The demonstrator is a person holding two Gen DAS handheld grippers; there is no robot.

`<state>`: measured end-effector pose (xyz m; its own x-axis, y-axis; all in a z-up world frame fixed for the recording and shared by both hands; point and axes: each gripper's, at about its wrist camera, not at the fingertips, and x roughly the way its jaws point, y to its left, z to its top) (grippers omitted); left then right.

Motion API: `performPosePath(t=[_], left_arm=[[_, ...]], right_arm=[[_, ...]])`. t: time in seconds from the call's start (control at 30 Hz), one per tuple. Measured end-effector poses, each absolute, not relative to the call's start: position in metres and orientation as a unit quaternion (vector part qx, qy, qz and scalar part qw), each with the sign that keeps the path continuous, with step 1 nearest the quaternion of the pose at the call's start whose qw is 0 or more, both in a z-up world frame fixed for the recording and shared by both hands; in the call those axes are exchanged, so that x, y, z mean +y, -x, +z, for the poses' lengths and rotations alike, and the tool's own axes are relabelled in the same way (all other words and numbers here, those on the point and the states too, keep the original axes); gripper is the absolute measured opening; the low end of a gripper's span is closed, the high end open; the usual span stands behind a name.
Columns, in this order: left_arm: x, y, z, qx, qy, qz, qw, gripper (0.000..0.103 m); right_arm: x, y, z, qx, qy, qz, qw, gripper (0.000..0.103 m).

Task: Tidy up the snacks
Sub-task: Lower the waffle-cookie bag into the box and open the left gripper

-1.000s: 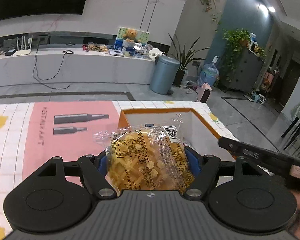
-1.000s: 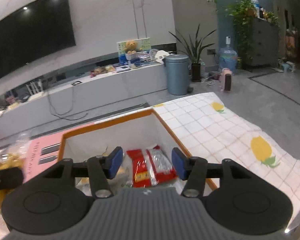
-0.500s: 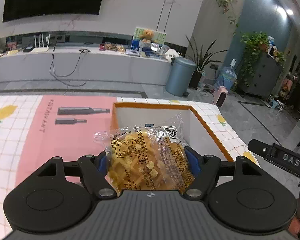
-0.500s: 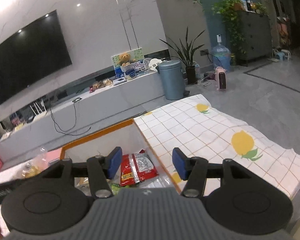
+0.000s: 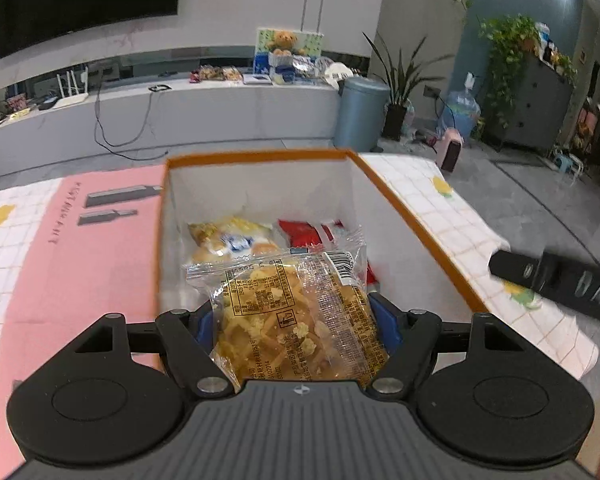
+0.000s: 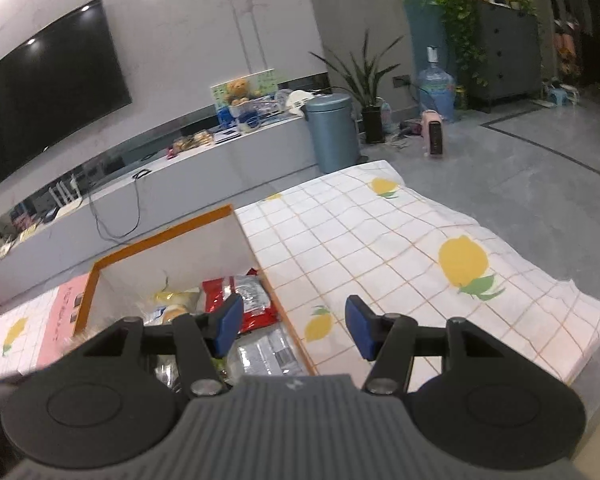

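Left wrist view: the lower half of the waffle snack pack is disappearing behind the gripper body, and the print on its wrapper is too small to read. The left gripper is clamping that pack side to side between its blue pads, jaws standing wide because the pack is wide. The pack is sticking out forward over the near end of the orange-rimmed box, above the snacks already lying inside: a yellow bread packet at the left and a red packet at the right, both partly covered by the held pack. A pink mat is lying just left of the box on the lemon-print tablecloth. At the right edge a black bar with blurred lettering is cutting into frame, most likely the other gripper's side, not clear enough to say more. Right wrist view: the right gripper is hanging about half open with nothing between its pads, straddling the box's right wall, left pad over the box interior, right pad over the cloth. This view is showing a clear-wrapped packet at the near end of the box, which the left view is hiding behind the held pack; the held pack itself is not showing here.
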<state>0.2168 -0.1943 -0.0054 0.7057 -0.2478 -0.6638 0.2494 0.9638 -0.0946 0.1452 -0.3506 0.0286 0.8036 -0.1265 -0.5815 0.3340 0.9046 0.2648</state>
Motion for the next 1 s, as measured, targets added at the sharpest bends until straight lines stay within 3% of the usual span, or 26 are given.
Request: performPosePath(t=[0.17,0.23,0.33,0.7,0.8,0.87,1.0], left_arm=[[-0.203,-0.213,-0.018,0.373,-0.010,-0.131,0.919,0.085],[-0.203,-0.210,-0.019,0.374,-0.011,-0.133,0.918,0.086],[-0.205,-0.209,-0.019,0.375,-0.023,-0.126,0.918,0.091],[-0.186,-0.204,0.009,0.364,0.019,-0.128,0.922,0.089],[-0.190,-0.213,0.010,0.375,0.002,-0.141,0.916,0.061],[-0.197,-0.227,0.005,0.411,-0.016,-0.172,0.895,0.031],[-0.211,-0.246,-0.005,0.458,-0.006,-0.223,0.860,0.024]], right_arm=[[-0.355,-0.143,0.028,0.289,-0.199,-0.118,0.929,0.056],[-0.359,-0.140,0.029,0.285,-0.204,-0.129,0.928,0.061],[-0.367,-0.137,0.028,0.282,-0.224,-0.141,0.922,0.061],[-0.373,-0.135,0.027,0.277,-0.260,-0.135,0.915,0.061],[-0.373,-0.135,0.026,0.274,-0.266,-0.131,0.915,0.061],[-0.373,-0.136,0.025,0.281,-0.259,-0.128,0.915,0.061],[-0.377,-0.134,0.026,0.276,-0.267,-0.139,0.913,0.061]])
